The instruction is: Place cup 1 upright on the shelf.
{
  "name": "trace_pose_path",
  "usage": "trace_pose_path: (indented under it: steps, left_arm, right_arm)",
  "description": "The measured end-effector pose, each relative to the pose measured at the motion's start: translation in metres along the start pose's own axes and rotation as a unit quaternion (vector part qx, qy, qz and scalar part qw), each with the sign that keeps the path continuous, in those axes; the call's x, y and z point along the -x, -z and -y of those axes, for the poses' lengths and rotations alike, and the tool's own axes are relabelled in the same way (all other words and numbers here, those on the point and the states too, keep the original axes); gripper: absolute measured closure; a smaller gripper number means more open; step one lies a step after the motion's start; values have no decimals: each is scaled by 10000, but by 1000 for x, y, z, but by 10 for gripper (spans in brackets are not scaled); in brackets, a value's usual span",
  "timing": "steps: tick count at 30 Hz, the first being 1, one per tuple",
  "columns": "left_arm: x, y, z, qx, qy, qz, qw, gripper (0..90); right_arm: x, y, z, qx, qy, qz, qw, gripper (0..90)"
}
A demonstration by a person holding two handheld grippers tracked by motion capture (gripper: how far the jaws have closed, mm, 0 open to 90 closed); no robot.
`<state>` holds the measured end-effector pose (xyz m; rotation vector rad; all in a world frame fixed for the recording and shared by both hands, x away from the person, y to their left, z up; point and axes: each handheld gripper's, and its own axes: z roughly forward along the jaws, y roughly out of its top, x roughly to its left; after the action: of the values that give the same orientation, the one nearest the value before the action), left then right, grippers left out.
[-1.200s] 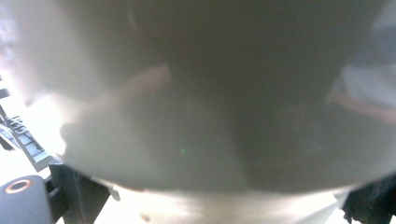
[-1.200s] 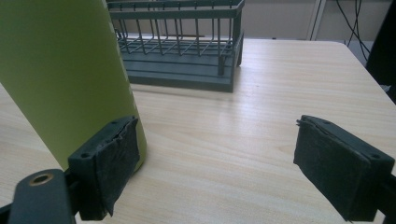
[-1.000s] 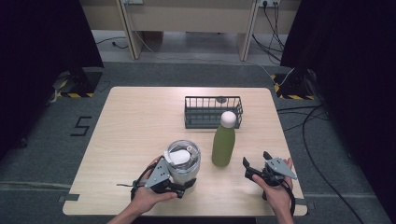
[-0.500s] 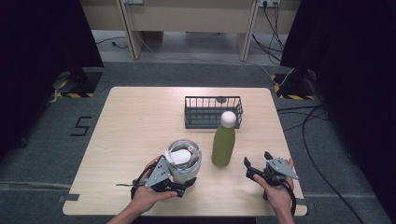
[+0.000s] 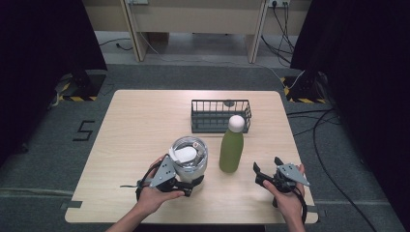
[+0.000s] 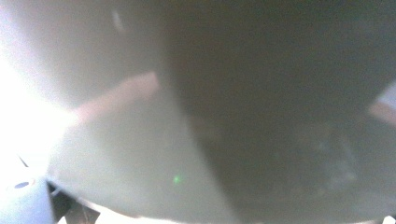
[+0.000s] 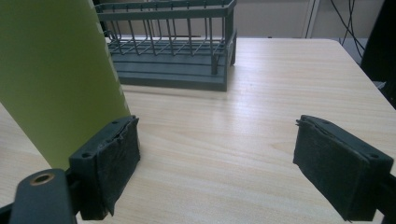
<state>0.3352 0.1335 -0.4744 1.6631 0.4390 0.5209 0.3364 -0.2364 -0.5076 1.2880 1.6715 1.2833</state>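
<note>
Steel tumbler [image 5: 189, 158] stands at the tabletop's [image 5: 140, 125] near edge, gripped at its base by the left claw [image 5: 186, 182]. Right claw [image 5: 266, 171] rests agape and empty, just right of the green bottle [image 5: 231, 150].

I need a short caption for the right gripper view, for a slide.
Open right gripper above the wooden table, green bottle beside its jaw, wire basket behind.
</note>
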Motion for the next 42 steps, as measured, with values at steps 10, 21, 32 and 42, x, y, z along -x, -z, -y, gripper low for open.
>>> trace_pose_path:
  steps: [10, 21, 32, 42]
  left_arm:
    - [-12, -5, -16, 53, -60, -150, 9999, 86]
    - [-26, -13, -25, 30, -40, -314, 9995, 87]
    - [-37, -19, -35, 39, -10, -514, 9987, 87]
    - [-49, -23, -40, 45, 53, -685, 9976, 87]
  right_arm:
    - [0, 0, 1, -12, -48, 14, 10000, 145]
    - [1, 0, 1, -10, -58, 16, 10000, 146]
    - [1, -1, 1, -10, -84, 24, 10000, 146]
    - [2, -1, 1, 1, -113, 32, 9999, 146]
